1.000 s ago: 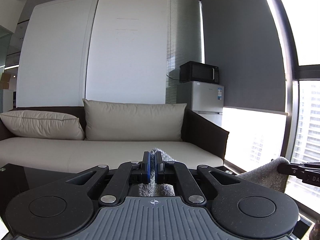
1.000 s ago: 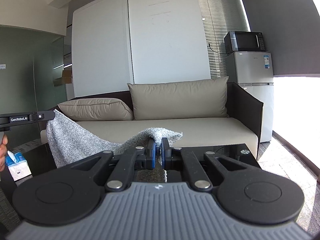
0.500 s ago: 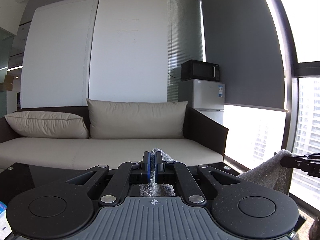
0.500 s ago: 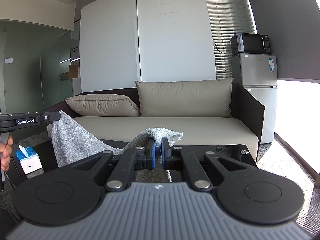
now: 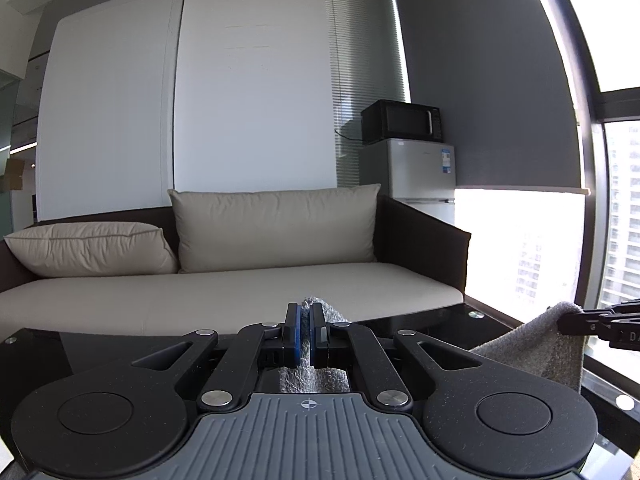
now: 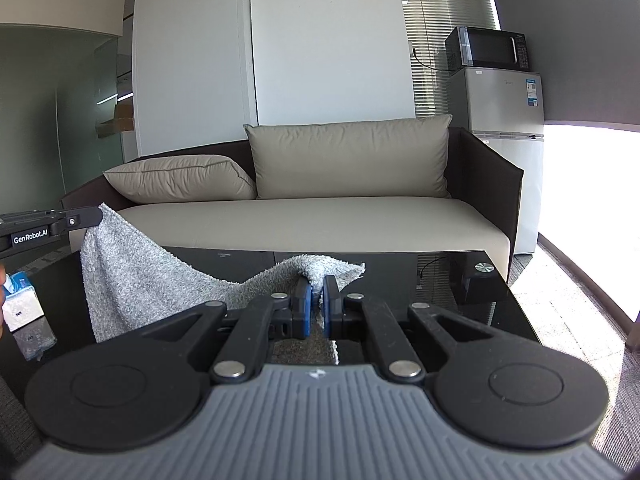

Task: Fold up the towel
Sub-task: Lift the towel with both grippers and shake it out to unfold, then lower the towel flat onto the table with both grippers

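A grey terry towel (image 6: 132, 280) hangs stretched between my two grippers above a black glass table (image 6: 460, 308). My left gripper (image 5: 304, 322) is shut on one corner of the towel (image 5: 324, 308), whose tip pokes up past the blue pads. My right gripper (image 6: 316, 292) is shut on another corner, with a flap sticking out to the right. In the right wrist view the left gripper (image 6: 96, 216) shows at the left edge, pinching its corner. In the left wrist view the right gripper (image 5: 564, 320) shows at the right edge, with the cloth draped below it.
A beige sofa (image 6: 320, 220) with two cushions stands just beyond the table. A microwave (image 6: 488, 50) sits on a small fridge (image 6: 504, 120) at the right. A tissue box (image 6: 20, 300) lies at the left. Bright windows (image 5: 520, 264) fill the right side.
Both grippers have moved forward and slightly lower with the towel, so more of the table top shows. The towel stays pinched at both corners.
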`<state>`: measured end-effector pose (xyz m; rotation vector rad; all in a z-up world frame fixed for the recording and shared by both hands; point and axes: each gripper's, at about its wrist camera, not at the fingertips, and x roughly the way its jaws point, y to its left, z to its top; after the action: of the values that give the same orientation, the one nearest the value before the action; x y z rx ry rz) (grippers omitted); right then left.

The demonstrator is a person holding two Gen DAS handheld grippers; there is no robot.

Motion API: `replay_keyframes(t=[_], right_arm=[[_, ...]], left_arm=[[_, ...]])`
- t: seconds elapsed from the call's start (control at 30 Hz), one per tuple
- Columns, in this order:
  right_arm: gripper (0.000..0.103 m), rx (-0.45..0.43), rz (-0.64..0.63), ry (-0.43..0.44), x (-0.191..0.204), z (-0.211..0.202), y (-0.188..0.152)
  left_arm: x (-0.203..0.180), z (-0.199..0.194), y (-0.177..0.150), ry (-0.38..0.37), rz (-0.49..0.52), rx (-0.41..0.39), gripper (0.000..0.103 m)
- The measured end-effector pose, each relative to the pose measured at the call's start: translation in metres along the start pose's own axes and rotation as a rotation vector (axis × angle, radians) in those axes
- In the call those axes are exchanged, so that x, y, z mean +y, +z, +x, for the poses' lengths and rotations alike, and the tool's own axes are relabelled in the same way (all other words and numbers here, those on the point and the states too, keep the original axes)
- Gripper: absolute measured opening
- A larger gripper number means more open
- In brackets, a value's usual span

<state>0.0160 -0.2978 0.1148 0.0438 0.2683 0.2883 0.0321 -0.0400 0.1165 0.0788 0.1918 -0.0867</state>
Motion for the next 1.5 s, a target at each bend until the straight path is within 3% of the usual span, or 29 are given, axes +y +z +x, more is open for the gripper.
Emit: replay_keyframes(t=[0.7, 1.03, 1.1, 1.17, 1.23, 1.3, 1.5], right_arm=[[0.006, 0.120, -0.039, -0.040, -0.052, 0.137, -0.030], [0.006, 0.202, -0.068, -0.091, -0.057, 0.170, -0.043], [0.007, 0.233, -0.070, -0.114, -0.057, 0.173, -0.047], [0.015, 0.266, -0.073, -0.133, -0.058, 0.176, -0.053], [0.042, 0.306, -0.090, -0.161, -0.058, 0.180, -0.059], [0.053, 0.320, -0.108, -0.184, -0.057, 0.182, -0.064], [0.058, 0.342, -0.126, -0.203, -0.056, 0.178, -0.070]], left_arm=[[0.013, 0.117, -0.060, 0.041, -0.003, 0.126, 0.004], [0.009, 0.143, -0.078, 0.044, 0.038, 0.198, 0.005], [0.012, 0.146, -0.080, 0.058, 0.033, 0.217, 0.010], [0.016, 0.147, -0.083, 0.078, 0.024, 0.240, 0.011], [0.023, 0.148, -0.086, 0.088, 0.003, 0.269, 0.013], [0.027, 0.147, -0.088, 0.085, -0.007, 0.289, 0.013], [0.024, 0.142, -0.091, 0.049, 0.013, 0.337, 0.013]])
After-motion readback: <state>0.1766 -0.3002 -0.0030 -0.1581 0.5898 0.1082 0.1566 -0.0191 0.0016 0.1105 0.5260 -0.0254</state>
